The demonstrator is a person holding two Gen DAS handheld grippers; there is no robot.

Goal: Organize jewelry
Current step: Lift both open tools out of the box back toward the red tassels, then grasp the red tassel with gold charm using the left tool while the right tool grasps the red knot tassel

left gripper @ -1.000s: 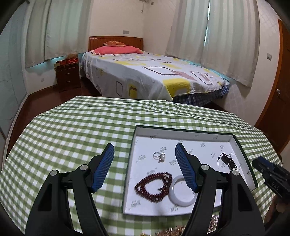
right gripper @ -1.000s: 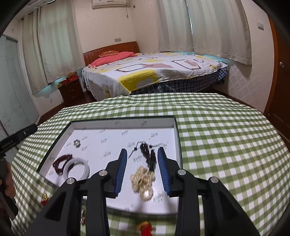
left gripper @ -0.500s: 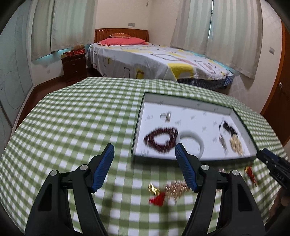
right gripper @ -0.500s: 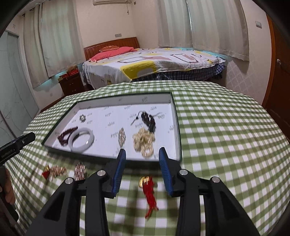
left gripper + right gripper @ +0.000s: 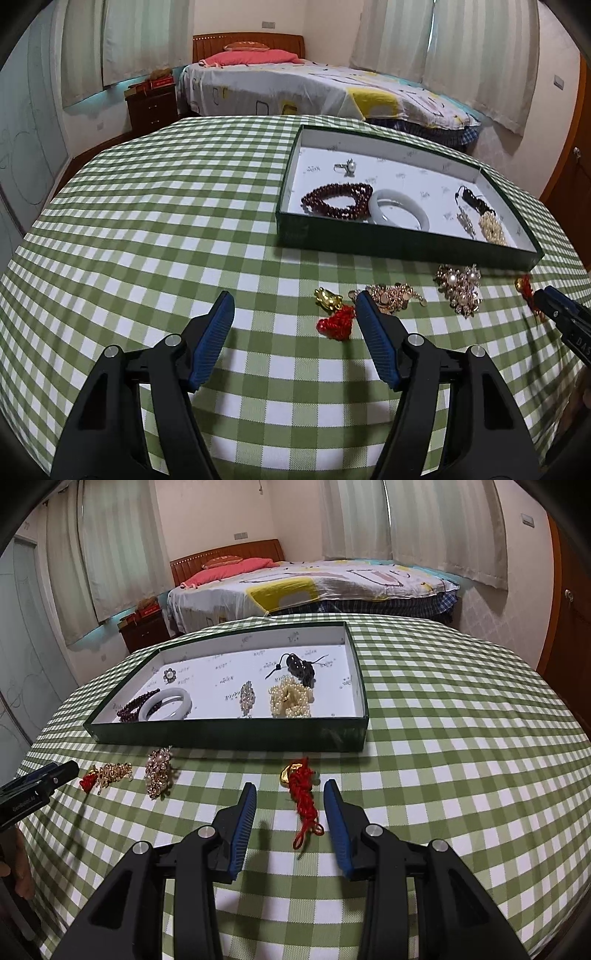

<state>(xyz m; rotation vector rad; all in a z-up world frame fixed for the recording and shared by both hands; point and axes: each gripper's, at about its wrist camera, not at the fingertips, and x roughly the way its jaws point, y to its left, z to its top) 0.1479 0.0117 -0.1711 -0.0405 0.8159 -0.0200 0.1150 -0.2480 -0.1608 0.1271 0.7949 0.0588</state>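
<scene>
A dark green tray (image 5: 406, 242) (image 5: 229, 734) with a white floor holds a pearl ring (image 5: 345, 167), dark red beads (image 5: 338, 201), a white bangle (image 5: 399, 212), a brooch (image 5: 246, 696), a pearl cluster (image 5: 290, 701) and a black corded piece (image 5: 301, 666). On the cloth before it lie a gold charm with red tassel (image 5: 334, 314) (image 5: 88, 780), a gold chain piece (image 5: 393, 297) (image 5: 114, 771), a crystal brooch (image 5: 460, 286) (image 5: 159, 768) and a red-tasselled gold charm (image 5: 303, 797) (image 5: 526, 290). My left gripper (image 5: 295, 314) is open and empty just left of the first charm. My right gripper (image 5: 290, 797) is open around the red tassel.
The round table wears a green-and-white checked cloth (image 5: 166, 206). A bed (image 5: 314, 85) stands behind it, with a dark nightstand (image 5: 151, 101) at its left. A wooden door (image 5: 569, 602) is at the right. The table edge curves close on both sides.
Both grippers have drawn back from over the tray toward the table's near side. The pearl cluster that lay between my right fingers is now in the tray. Loose pieces on the cloth came into view.
</scene>
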